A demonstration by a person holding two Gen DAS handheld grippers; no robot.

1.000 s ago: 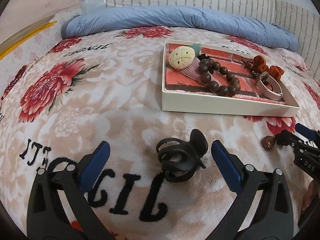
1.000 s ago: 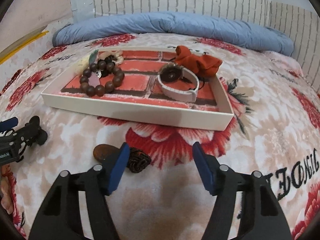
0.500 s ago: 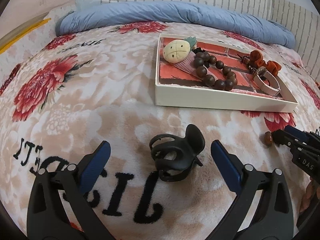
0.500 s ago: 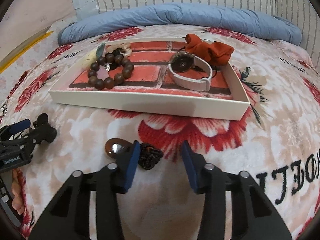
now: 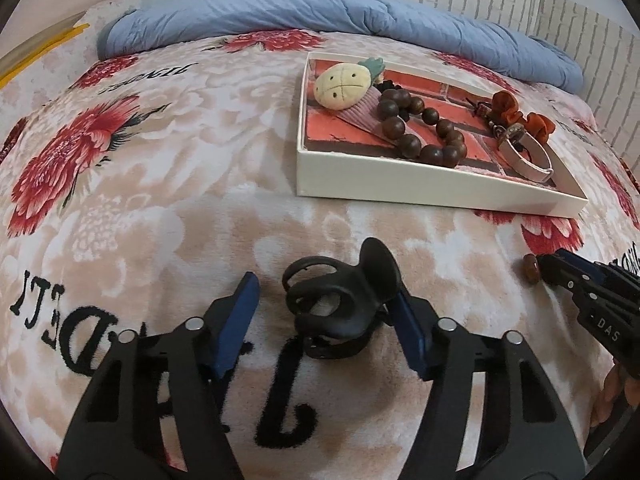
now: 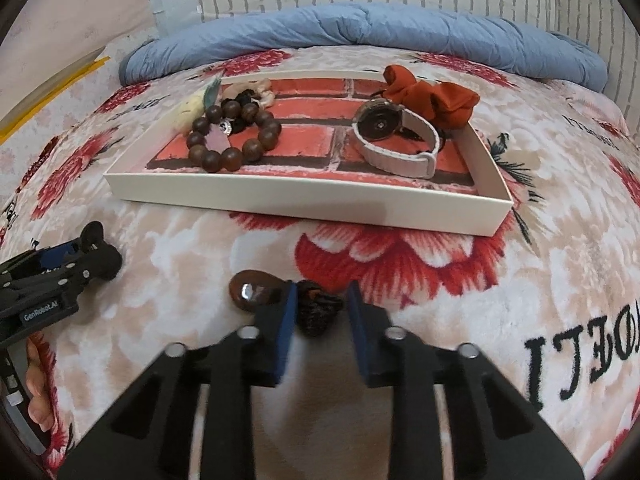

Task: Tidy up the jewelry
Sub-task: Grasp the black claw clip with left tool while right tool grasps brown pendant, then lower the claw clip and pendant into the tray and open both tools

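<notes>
Bed: floral blanket (image 5: 168,208) spread flat, blue quilt (image 5: 320,16) along the far edge.
Tray (image 6: 304,200): far centre, holding bead bracelet (image 6: 234,136), watch (image 6: 396,140) and orange scrunchie (image 6: 436,98).
Left gripper (image 5: 326,306): jaws closing around black hair claw (image 5: 340,300); right pad touching, left pad apart.
Right gripper (image 6: 320,306): jaws closing on dark knotted cord (image 6: 316,310) beside brown pendant (image 6: 256,294); contact unclear.

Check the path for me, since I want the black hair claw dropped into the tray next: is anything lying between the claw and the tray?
Nothing visible does. The black hair claw sits between the closing left tongs, and only bare floral blanket lies between it and the white tray. The tray's low near wall must be cleared.
</notes>
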